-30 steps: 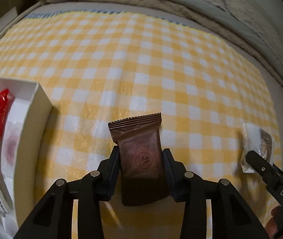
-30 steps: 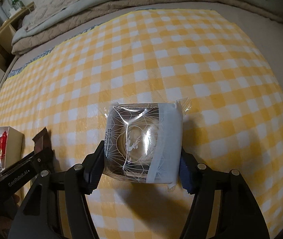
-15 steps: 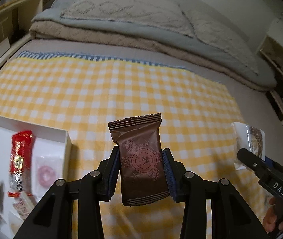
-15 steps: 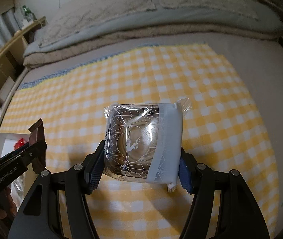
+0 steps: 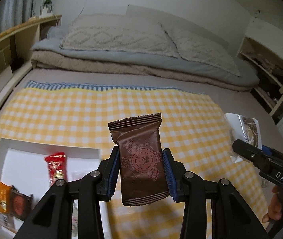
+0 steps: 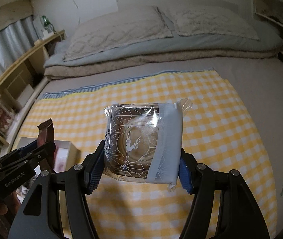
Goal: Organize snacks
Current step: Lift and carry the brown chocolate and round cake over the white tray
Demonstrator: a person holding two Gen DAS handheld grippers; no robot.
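Dim, warm indoor light. Glare on my clear wrapper [image 6: 143, 141]. White box [image 5: 32, 177] at 8 o'clock motion-blurred; fisheye bends edges.

Home bedroom: bed [image 5: 141, 83], pillows [image 5: 109, 37], folded blankets [image 5: 121, 63]

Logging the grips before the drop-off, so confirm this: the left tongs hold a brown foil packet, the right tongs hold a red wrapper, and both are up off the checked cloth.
Wrong on one point. The right tongs hold a clear-wrapped pastry with a white rabbit print, not a red wrapper, as the right wrist view shows. The left tongs do hold the brown foil packet, both above the checked cloth.
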